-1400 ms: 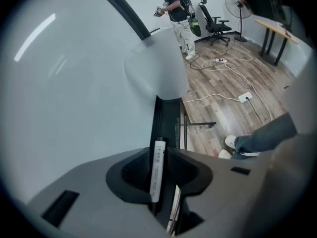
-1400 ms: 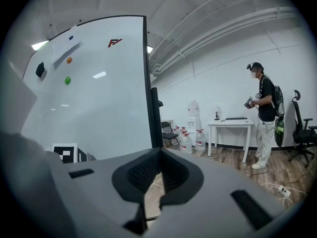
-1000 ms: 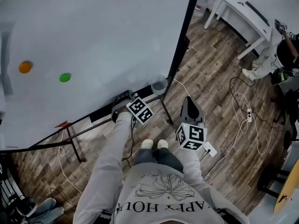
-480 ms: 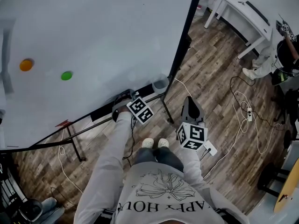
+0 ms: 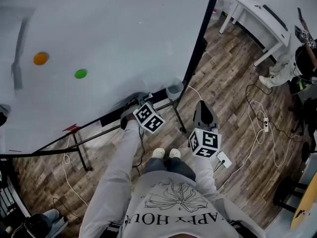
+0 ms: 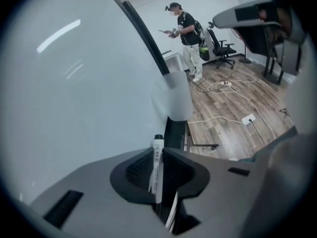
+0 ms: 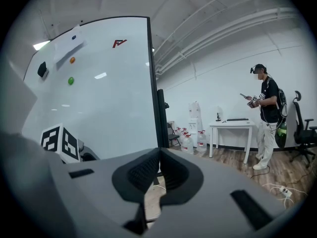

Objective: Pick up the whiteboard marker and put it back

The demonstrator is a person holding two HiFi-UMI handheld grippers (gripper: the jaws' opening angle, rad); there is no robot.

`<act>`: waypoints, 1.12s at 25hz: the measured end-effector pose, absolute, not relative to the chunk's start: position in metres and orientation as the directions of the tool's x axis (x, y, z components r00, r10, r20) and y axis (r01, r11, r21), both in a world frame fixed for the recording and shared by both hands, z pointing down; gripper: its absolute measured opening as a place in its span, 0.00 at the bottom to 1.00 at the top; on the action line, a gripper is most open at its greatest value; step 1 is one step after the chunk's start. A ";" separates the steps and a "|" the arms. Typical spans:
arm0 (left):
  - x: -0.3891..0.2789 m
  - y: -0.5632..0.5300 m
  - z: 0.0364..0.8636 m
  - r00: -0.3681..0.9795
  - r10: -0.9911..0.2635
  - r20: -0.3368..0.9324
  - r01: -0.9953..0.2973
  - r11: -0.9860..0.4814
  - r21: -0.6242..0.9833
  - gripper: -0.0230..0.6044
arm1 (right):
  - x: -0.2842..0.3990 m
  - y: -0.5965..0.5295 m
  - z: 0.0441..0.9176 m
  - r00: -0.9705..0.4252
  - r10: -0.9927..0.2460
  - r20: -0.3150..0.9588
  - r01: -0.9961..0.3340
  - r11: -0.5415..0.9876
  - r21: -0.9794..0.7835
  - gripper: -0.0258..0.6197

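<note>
The whiteboard marker (image 6: 157, 167), white with a black cap, stands upright between the pads of my left gripper (image 6: 159, 151), which is shut on it. In the head view the left gripper (image 5: 131, 108) hangs just above the dark tray (image 5: 106, 119) along the bottom edge of the whiteboard (image 5: 109, 29); the marker is hidden there. A translucent cup (image 6: 172, 95) sits at the tray's right end. My right gripper (image 5: 203, 112) is held over the wooden floor to the right of the board, its jaw tips (image 7: 159, 151) meeting with nothing between them.
Orange (image 5: 40, 58) and green (image 5: 80, 74) magnets stick to the board. The board's black leg (image 5: 178, 117) stands between the grippers. Cables and a power strip (image 5: 265, 124) lie on the floor. A white table (image 5: 260, 15) and a person (image 7: 266, 114) are at the right.
My left gripper has lifted a little off the tray with the marker in it. The right gripper has stayed where it was.
</note>
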State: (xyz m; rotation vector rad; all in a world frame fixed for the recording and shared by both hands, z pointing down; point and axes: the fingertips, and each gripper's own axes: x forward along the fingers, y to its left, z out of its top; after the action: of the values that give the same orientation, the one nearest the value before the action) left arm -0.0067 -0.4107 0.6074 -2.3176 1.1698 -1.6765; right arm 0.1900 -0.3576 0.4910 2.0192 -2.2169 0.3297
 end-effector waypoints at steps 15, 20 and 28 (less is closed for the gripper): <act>0.015 -0.410 0.477 0.431 -0.747 0.506 -0.802 -0.574 -0.165 0.13 | 0.181 -0.356 0.466 -0.118 -0.975 0.188 -0.992 0.106 -0.072 0.04; 0.033 -0.416 0.436 0.526 -0.784 0.329 -0.829 -0.560 -0.011 0.13 | 0.191 -0.354 0.460 -0.104 -0.979 0.173 -0.993 0.092 -0.075 0.04; 0.054 -0.428 0.403 0.559 -0.815 0.155 -0.828 -0.541 0.145 0.13 | 0.214 -0.349 0.453 -0.059 -0.986 0.155 -0.996 0.047 -0.077 0.04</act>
State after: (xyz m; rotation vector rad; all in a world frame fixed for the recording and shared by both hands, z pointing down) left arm 0.0542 -0.4282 0.4035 -2.9481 1.5741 -0.1158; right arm 0.2144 -0.3489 0.4528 2.1131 -2.2290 0.2516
